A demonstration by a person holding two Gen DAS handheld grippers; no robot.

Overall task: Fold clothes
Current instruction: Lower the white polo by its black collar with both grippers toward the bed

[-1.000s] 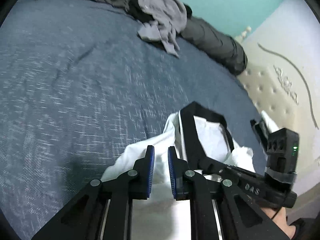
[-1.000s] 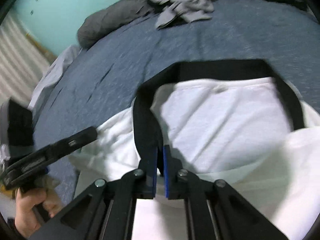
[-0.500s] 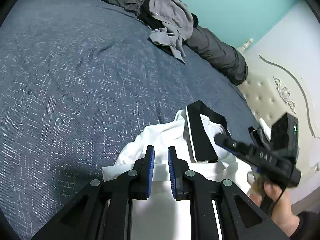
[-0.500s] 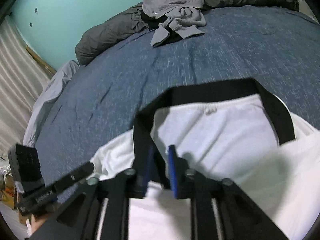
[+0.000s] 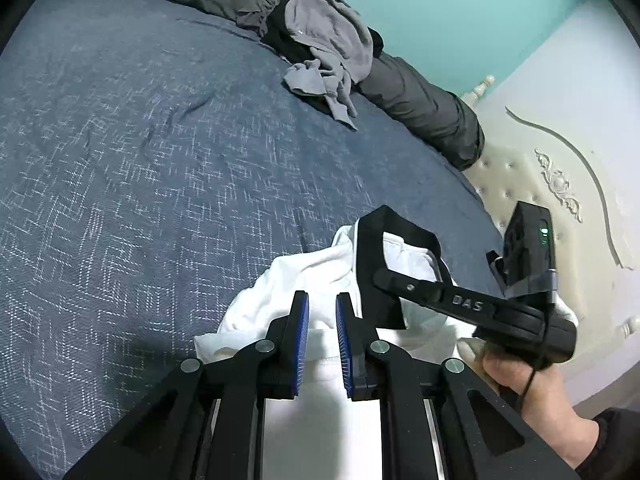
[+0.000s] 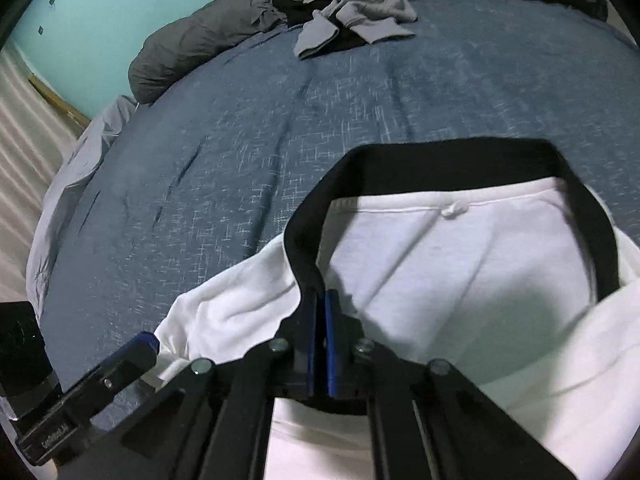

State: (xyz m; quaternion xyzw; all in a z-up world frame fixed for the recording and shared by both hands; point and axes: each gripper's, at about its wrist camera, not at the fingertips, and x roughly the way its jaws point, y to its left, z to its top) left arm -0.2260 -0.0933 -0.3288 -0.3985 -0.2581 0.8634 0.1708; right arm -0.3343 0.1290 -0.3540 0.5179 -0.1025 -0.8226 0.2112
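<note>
step: gripping white cotton shirt (image 6: 460, 276) by its black collar band (image 6: 440, 160) on blue bed (image 5: 160, 160)
right tool (image 6: 320, 320): clamped on collar
left tool (image 5: 322, 316): narrow gap, over white cloth, grip unclear
next: I judge pull flat

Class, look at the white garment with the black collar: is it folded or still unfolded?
Unfolded: the white garment lies bunched on the bed, its black collar gaping open, pinched by the right gripper.

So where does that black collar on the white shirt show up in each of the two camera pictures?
Left wrist view: black collar sits lower right of centre, just beyond the left gripper, partly behind the other tool.
Right wrist view: it loops across the centre and right, its left end pinched in the right gripper.
Shared landmark: the grey clothes pile at the bed's far edge.
</note>
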